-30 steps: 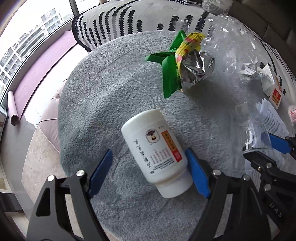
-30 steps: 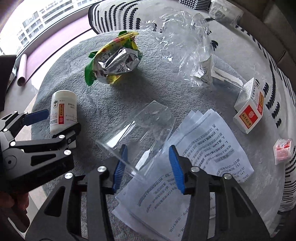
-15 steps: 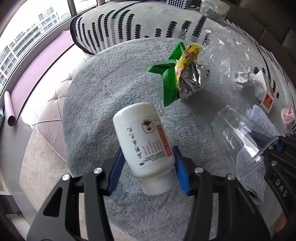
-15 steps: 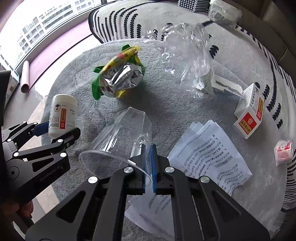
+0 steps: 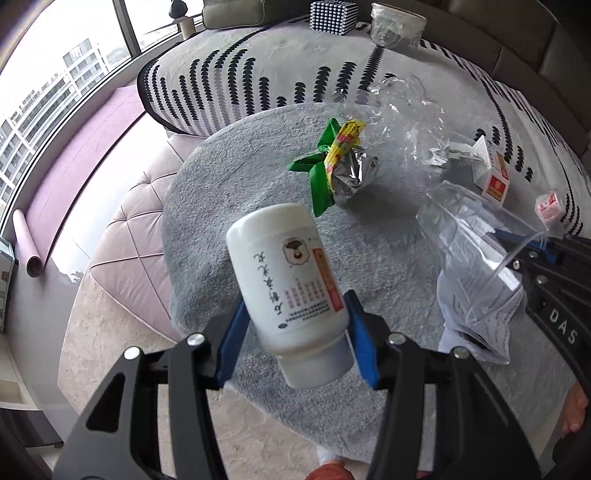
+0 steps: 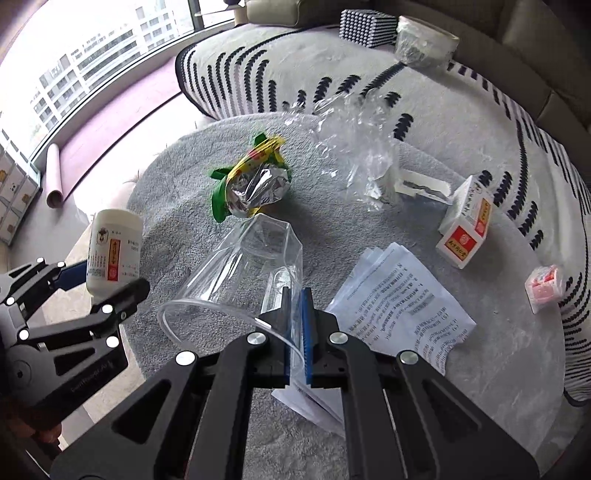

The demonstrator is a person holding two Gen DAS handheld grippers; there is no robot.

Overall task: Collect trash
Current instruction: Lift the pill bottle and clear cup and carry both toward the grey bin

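Note:
My left gripper (image 5: 295,328) is shut on a white pill bottle (image 5: 288,280) and holds it above the grey round mat (image 5: 229,192). The bottle also shows in the right wrist view (image 6: 112,254). My right gripper (image 6: 296,321) is shut on the rim of a clear plastic cup (image 6: 243,273), lifted off the mat; the cup shows at the right of the left wrist view (image 5: 476,258). On the mat lie a green and yellow foil snack bag (image 6: 251,184), crumpled clear plastic (image 6: 354,147), folded printed leaflets (image 6: 399,299) and a white and red medicine box (image 6: 465,229).
A small pink and white packet (image 6: 545,288) lies at the mat's right edge. A striped cushion surface (image 6: 295,66) lies behind the mat, with a wrapped roll (image 6: 424,40) and a beaded block (image 6: 365,22) at the back. A rolled pink tube (image 6: 53,173) lies by the window.
My left gripper closed on the bottle and lifted it off the mat. My right gripper closed on the cup's rim and raised it. Both have pulled up and back.

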